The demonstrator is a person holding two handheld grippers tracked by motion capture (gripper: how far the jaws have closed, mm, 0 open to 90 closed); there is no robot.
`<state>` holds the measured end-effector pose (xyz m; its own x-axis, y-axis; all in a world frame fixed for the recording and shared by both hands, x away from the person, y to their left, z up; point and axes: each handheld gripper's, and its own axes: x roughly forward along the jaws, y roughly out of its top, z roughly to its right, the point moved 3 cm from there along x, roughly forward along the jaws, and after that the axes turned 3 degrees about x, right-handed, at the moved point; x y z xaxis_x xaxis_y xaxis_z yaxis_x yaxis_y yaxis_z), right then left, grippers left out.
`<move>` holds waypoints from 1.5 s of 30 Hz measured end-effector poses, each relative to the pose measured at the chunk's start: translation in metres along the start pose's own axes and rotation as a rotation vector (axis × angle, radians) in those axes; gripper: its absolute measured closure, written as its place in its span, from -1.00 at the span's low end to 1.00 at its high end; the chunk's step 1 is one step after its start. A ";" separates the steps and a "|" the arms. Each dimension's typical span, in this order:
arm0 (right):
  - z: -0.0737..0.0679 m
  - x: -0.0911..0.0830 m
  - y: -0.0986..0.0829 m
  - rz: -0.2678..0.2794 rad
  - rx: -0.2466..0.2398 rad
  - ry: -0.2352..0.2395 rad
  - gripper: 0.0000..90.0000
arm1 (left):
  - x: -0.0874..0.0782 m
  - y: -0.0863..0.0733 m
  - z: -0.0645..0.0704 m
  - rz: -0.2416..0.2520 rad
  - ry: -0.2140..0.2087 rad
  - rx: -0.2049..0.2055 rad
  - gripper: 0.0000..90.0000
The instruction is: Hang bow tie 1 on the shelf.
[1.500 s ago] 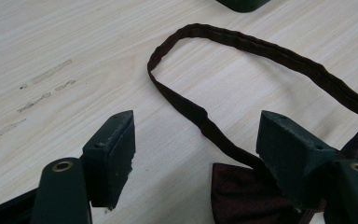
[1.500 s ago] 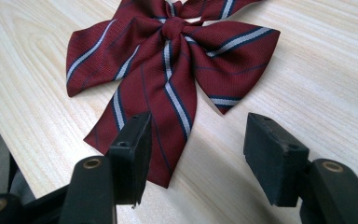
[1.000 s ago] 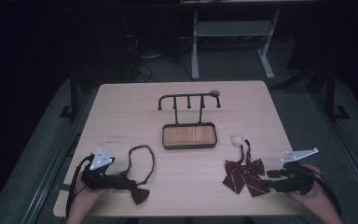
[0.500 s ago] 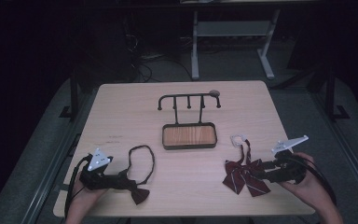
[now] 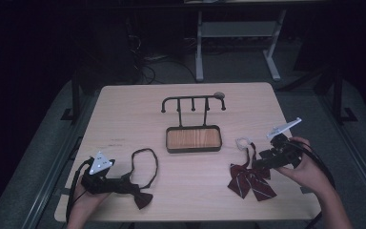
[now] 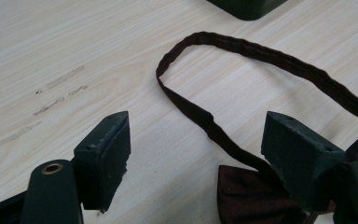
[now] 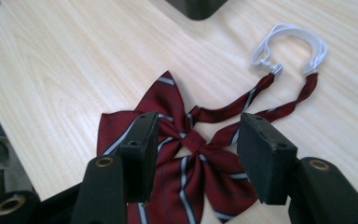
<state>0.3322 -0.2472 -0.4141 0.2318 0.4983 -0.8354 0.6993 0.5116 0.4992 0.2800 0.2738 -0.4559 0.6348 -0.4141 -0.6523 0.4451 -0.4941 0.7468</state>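
Observation:
A dark maroon bow tie with a looped strap lies at the table's near left. My left gripper rests open on the table, its jaws either side of the strap, with the bow against the right jaw. At the near right lies a red striped bow tie with a white elastic loop. My right gripper hovers open just above it. In the right gripper view the tie's knot sits between the open jaws, with the white loop beyond.
A black hook rack stands over a wood-bottomed tray at the table's middle. Corners of the tray appear as the tray corner and the tray corner. The table's near edge is close behind both hands.
My right gripper has moved forward and a little left, coming over the striped bow tie. The left gripper and the dark bow tie have stayed put.

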 end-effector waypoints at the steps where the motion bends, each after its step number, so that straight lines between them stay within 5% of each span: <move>1: 0.000 0.001 0.003 -0.010 -0.001 -0.004 0.10 | 0.000 0.000 0.000 -0.005 -0.001 0.005 -0.46; 22: 0.048 0.036 0.047 -0.156 0.085 -0.096 0.19 | 0.001 0.003 0.001 0.005 -0.006 -0.004 -0.46; 45: 0.072 0.062 0.061 -0.217 0.164 -0.181 0.37 | 0.001 0.001 -0.003 0.012 -0.016 -0.012 -0.46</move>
<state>0.4372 -0.2356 -0.4519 0.1715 0.2502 -0.9529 0.8418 0.4653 0.2737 0.2830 0.2747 -0.4560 0.6301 -0.4323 -0.6450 0.4452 -0.4795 0.7562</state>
